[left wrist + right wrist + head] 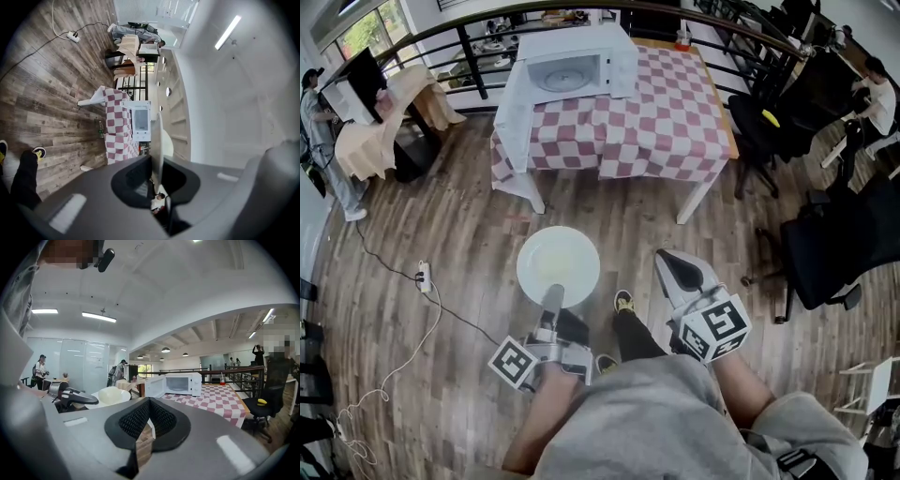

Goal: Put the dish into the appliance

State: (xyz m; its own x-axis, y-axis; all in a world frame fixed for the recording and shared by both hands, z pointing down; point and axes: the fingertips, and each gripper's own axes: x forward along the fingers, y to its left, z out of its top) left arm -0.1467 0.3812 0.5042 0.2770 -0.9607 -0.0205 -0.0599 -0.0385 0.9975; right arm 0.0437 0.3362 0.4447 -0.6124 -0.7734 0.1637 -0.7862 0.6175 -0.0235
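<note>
Fingers of left gripper [552, 298] clamp dish [558, 260] rim only; right gripper [671, 260] fingers closed, empty. Risk: one-edge pinch lets dish sag or slip before reaching microwave [572, 67] at counter [675, 127] far-left corner.

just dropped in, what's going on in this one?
A person stands on the wood floor with a gripper in each hand, facing a checkered table. The left gripper is clamped on the rim of a white plate, held out level. The right gripper is shut and empty. The microwave sits on the table with its door open, and the plate is not yet near it.
</note>
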